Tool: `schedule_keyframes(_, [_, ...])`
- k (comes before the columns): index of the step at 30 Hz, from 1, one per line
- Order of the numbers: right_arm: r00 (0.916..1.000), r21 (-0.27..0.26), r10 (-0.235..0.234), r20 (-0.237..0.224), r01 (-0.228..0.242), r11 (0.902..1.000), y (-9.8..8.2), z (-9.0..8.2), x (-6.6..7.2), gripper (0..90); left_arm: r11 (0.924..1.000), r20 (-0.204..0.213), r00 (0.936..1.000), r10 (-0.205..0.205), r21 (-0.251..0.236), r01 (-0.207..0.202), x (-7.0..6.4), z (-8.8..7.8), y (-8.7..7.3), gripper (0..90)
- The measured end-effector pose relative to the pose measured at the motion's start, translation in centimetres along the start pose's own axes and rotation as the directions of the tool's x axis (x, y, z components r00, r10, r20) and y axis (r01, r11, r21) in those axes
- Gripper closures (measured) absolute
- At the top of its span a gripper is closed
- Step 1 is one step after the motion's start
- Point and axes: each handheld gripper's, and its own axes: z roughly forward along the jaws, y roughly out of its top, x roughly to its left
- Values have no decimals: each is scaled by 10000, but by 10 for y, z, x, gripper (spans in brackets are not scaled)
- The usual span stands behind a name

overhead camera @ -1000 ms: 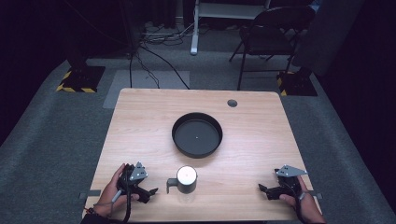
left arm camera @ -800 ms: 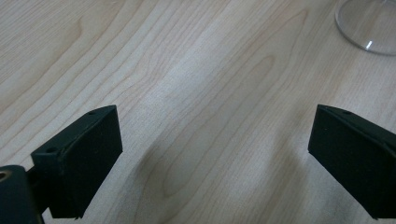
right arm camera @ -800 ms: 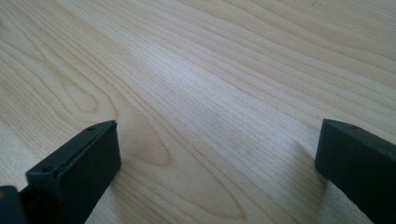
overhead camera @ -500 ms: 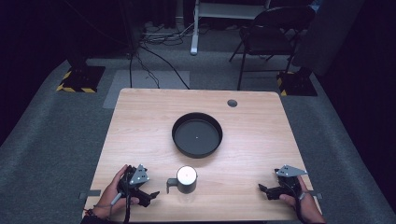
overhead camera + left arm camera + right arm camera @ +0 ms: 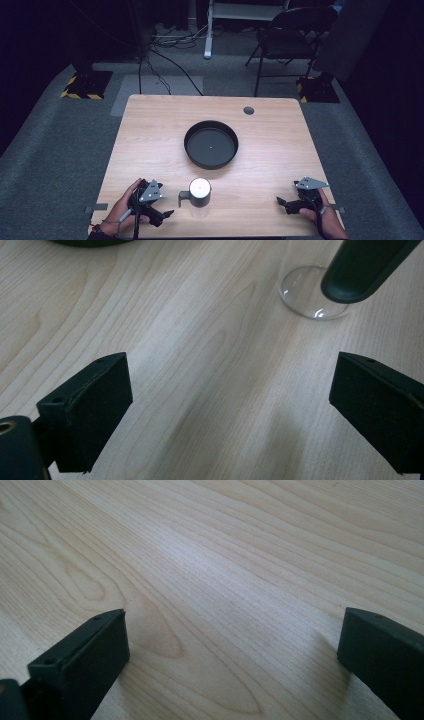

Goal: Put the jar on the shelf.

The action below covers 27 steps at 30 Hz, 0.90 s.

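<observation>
High view first: light wooden tabletop [image 5: 280,150] with a round black pan [image 5: 211,144] sitting about in the middle, nothing in it. Closer to the near edge, a dark mug [image 5: 199,193] standing upright, pale inside, handle sticking out to its left. Small dark round hole [image 5: 248,110] near the far edge of the wood. Left tool [image 5: 167,214] down at the near left corner, held in a hand [image 5: 125,207], jaws pointing right toward the mug, near it but not touching. Right tool [image 5: 279,202] at the near right corner in the other hand [image 5: 320,217], pointing left, well apart from the mug. Grey carpet all around, a black folding chair [image 5: 290,35] and some cables [image 5: 165,55] on the floor behind. Left gripper view: both black jaws spread wide over bare wood grain, nothing between them, with a round glassy base [image 5: 312,297] up ahead and a dark rounded handle [image 5: 362,267] hanging over it, plus a sliver of the pan's edge at the top left. Right gripper view: same deal, jaws wide apart, gripping nothing, just plain wood grain between and ahead.
</observation>
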Motion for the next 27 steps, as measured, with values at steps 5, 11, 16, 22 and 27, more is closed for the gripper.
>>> schedule_keyframes(5, [10000, 1, 4, 0, -4, 10000, 0, 0, 0, 0, 9999, -40, 10000, 33, -147, -34, -3, 0, 4, 30])
schedule_keyframes(11, [10000, 2, 5, 0, -5, 10000, 0, 0, 0, 0, 9998, -178, 9998, 57, -213, -61, -7, 0, 6, 31])
schedule_keyframes(16, [10000, 0, -1, 0, 1, 10000, 0, 0, 0, 0, 9997, -179, 9998, 8, -260, -13, -8, 0, 7, 34])
schedule_keyframes(22, [10000, 1, 3, 0, -3, 10000, 0, 0, 0, 0, 9996, -150, 9999, 31, -286, -36, -11, 1, 9, 32])
schedule_keyframes(27, [10000, 1, 5, 0, -5, 10000, 0, 0, 0, 0, 9995, -262, 9997, -6, -328, -3, -14, 4, 12, 29])
